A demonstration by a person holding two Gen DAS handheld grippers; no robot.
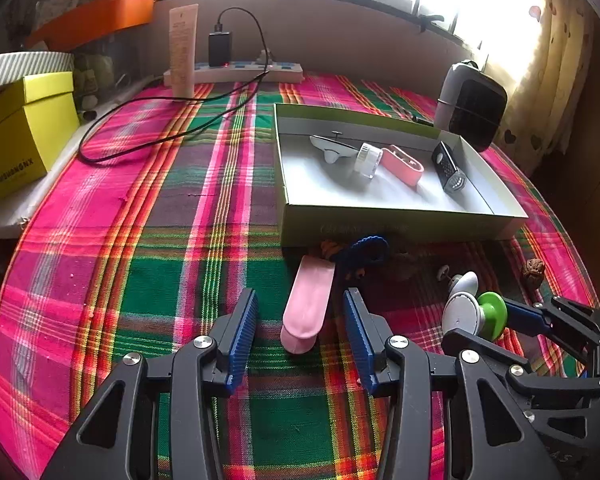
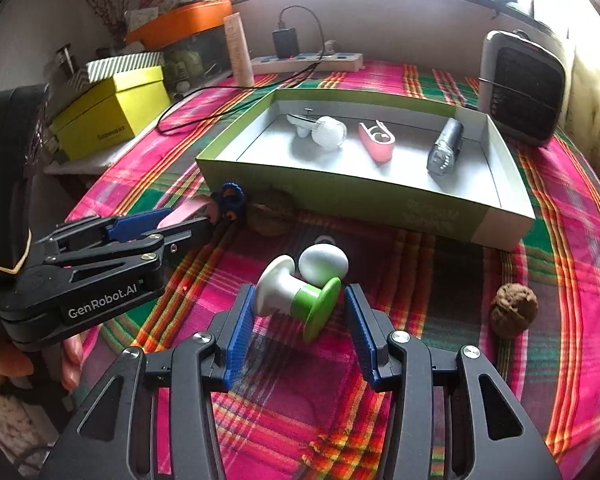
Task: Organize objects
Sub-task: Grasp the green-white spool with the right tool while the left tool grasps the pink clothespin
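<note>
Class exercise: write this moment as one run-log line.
left gripper: open around pink case | right gripper: open around white-green spool | box: four items inside

A yellow box, power strip, cream tube and what looks like a heater line the table's back.

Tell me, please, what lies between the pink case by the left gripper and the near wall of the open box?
A blue braided cord with an orange bit lies between the pink case and the box wall, as the left wrist view shows.
</note>
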